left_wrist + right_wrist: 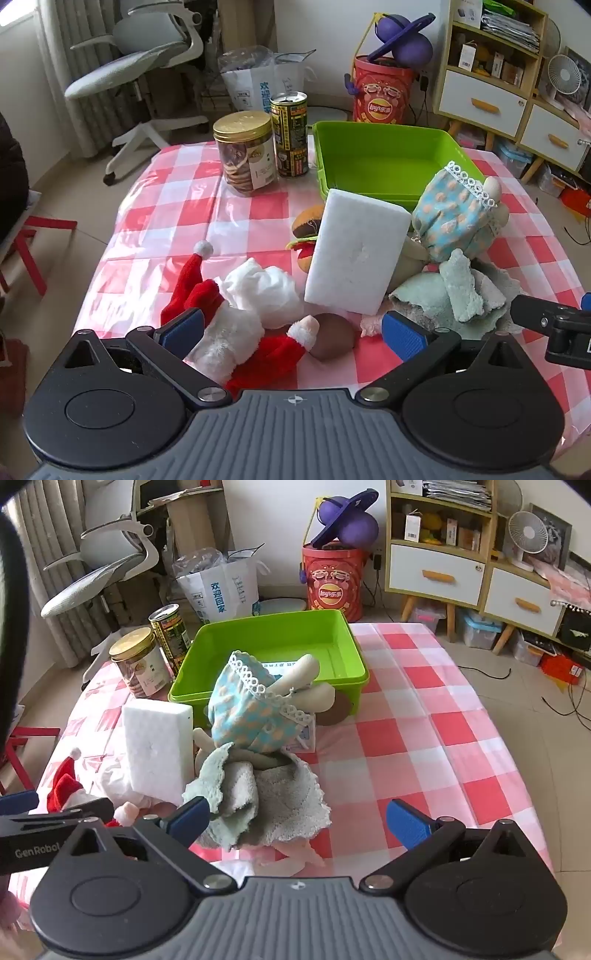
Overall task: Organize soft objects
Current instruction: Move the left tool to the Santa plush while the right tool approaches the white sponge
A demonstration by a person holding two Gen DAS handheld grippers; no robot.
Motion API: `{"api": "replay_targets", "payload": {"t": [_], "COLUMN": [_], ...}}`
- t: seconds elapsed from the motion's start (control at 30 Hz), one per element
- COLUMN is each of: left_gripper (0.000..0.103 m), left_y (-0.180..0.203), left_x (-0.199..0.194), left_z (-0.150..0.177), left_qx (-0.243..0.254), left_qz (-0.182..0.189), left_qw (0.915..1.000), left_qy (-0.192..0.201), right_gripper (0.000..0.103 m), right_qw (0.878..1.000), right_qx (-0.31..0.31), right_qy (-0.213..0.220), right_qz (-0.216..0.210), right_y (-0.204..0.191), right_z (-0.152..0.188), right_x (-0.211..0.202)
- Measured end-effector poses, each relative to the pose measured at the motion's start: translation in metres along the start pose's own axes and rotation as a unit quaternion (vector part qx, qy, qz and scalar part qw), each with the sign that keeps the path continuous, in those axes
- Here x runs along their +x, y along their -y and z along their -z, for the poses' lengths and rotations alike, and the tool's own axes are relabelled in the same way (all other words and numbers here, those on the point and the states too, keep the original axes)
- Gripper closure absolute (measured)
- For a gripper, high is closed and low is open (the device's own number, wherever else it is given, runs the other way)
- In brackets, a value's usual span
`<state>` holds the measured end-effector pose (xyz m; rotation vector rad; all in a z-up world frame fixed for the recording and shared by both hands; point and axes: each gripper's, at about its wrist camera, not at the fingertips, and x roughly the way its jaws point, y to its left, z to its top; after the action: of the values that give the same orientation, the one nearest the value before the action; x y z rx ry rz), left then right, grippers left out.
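Toys are lying heaped near the tabletop's front edge: my left tool [291, 330] is gaping around the Santa [236, 332], my right tool [295, 819] gaping over the towel [273, 801], before the bin [354, 653].

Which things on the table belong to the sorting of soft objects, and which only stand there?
For the job: Santa plush, white sponge block, doll in blue dress, green towel, burger plush, green bin.

Just standing: cookie jar, drink can.

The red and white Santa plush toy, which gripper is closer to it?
Left. The left gripper hangs open right over the red and white Santa plush toy. The right gripper is open farther right, over the grey-green fluffy towel.
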<state>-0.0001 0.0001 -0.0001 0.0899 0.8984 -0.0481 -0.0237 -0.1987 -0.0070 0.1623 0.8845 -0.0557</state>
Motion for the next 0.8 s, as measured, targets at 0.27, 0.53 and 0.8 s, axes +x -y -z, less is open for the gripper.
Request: {"api": "replay_targets", "payload": {"t": [0.27,0.53,0.8], "left_gripper": [0.005,0.005,0.005], "left_y": [-0.004,0.002,-0.001], "left_x": [-0.003,0.003,0.006], "left_z": [0.001,0.001,0.001], "left_qx": [-0.001,0.002,-0.003], "left_qz": [0.006,0.003,0.003], "left_qw": [1.0,1.0,1.0], "left_qy": [-0.002,-0.006,-0.008], "right_gripper": [0.021,0.021,0.021], "right_qw": [1.0,1.0,1.0], "right_qx": [0.001,-0.003,-0.005], "right_qy": [-0.007,-0.003,-0.003], "right_qz": [0.0,-0.001,0.004], "right_y": [-0.001,-0.003,-0.008], "right_z": [0.0,-0.002,0.0], "right_x": [0.001,0.005,0.0]}}
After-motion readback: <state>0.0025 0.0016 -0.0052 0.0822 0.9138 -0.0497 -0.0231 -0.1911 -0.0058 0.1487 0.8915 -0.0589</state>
